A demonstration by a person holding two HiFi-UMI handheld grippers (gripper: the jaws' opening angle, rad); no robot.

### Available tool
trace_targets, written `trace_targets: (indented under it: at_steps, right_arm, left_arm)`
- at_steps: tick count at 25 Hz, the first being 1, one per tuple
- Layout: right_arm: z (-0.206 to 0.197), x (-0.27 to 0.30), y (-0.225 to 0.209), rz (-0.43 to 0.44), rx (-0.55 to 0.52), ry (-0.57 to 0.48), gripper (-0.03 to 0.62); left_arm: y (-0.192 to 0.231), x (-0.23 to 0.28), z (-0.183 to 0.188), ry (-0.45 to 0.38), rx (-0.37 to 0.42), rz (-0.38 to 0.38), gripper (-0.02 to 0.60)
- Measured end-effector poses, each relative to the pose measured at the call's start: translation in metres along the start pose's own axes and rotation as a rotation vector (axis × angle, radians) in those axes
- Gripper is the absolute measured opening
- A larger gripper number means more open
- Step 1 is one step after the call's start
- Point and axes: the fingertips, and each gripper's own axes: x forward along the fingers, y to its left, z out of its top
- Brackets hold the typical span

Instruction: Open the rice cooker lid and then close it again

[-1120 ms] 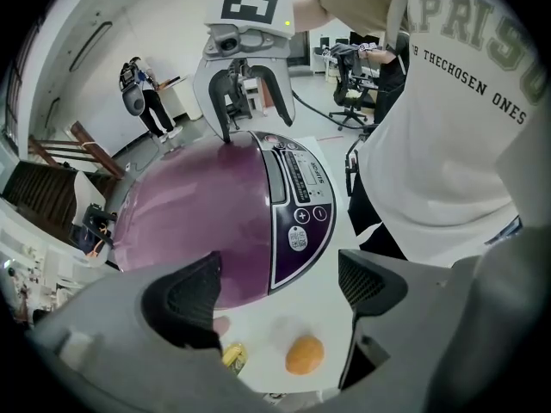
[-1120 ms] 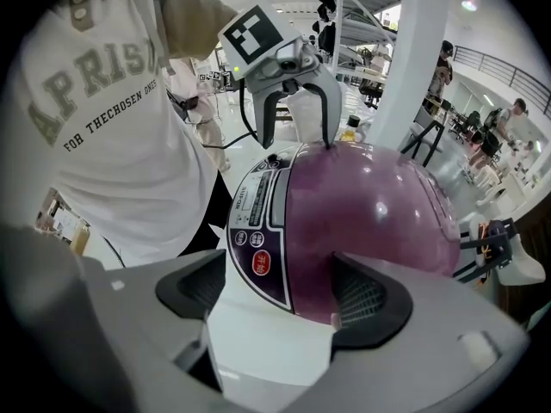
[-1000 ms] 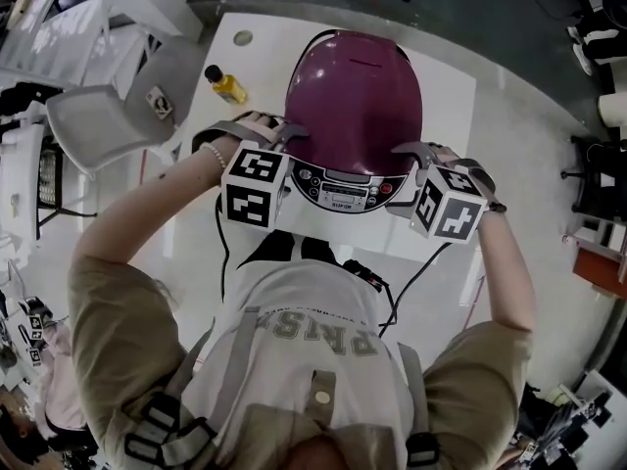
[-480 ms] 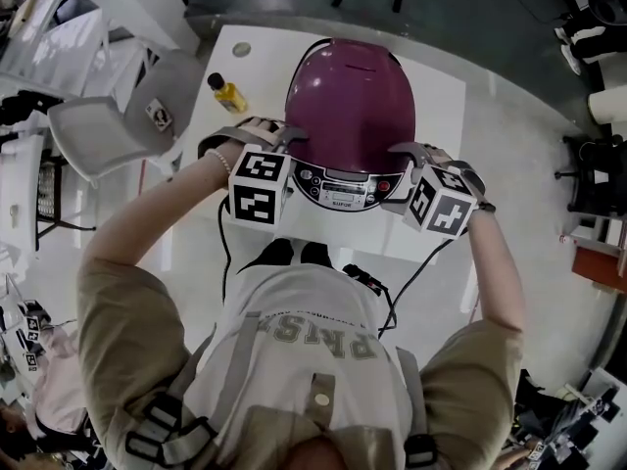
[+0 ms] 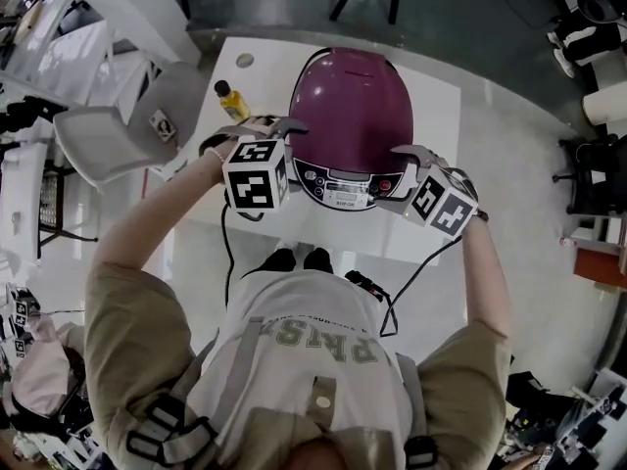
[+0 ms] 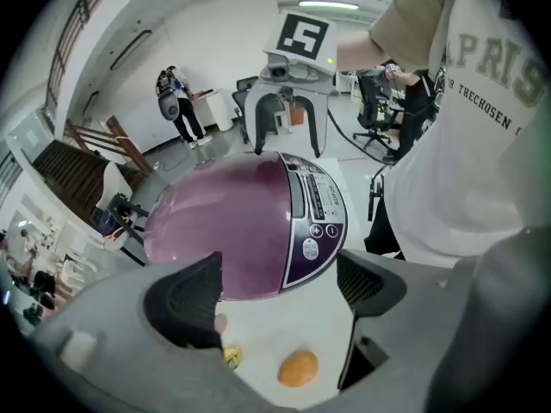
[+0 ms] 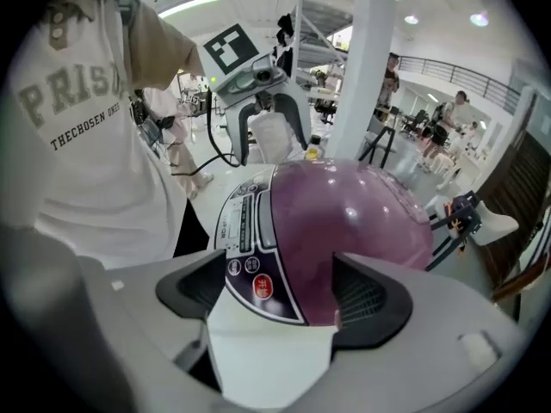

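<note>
A purple rice cooker (image 5: 353,116) stands on the white table (image 5: 446,96) with its lid down and its control panel (image 5: 341,186) facing me. My left gripper (image 5: 279,127) is at the cooker's front left, jaws open, with only the tabletop and cooker side (image 6: 232,231) beyond them. My right gripper (image 5: 404,174) is at the front right and also stands open. In the right gripper view, the cooker's panel corner with the red button (image 7: 261,286) lies between the pads (image 7: 370,304). I cannot tell whether a pad touches the shell.
A small yellow bottle (image 5: 232,99) stands on the table left of the cooker, its orange cap (image 6: 297,368) just below my left jaws. A grey chair (image 5: 118,130) is beside the table's left edge. A black cable (image 5: 411,282) hangs off the front edge.
Both grippers have rolled slightly in place at the cooker's sides, the left cube turning more upright. The lid has stayed down.
</note>
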Motion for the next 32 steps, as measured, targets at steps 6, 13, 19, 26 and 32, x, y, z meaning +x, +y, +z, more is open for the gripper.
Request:
trace_targets:
  at_steps: [6,13,19,26,32]
  right_arm:
    - [0.033,-0.033,-0.029,-0.288,0.143,-0.309,0.374]
    - [0.047,-0.071,-0.044,-0.653,0.237,-0.498,0.373]
    - [0.048,-0.102,-0.046,-0.868,0.418,-0.706,0.37]
    - [0.042,-0.126,-0.03,-0.962,0.606,-0.867,0.264]
    - [0.047,-0.135,-0.011,-1.061,0.562,-0.872,0.208]
  left_arm:
    - [0.018,-0.03,0.016,-0.158,-0.133,0.129,0.43]
    - [0.034,-0.07,0.043,-0.429,-0.362,0.318,0.425]
    - [0.044,-0.101,0.045,-0.605,-0.556,0.532,0.374]
    - [0.035,-0.124,0.033,-0.655,-0.677,0.756,0.373]
    - [0.023,-0.141,0.03,-0.781,-0.737,0.872,0.316]
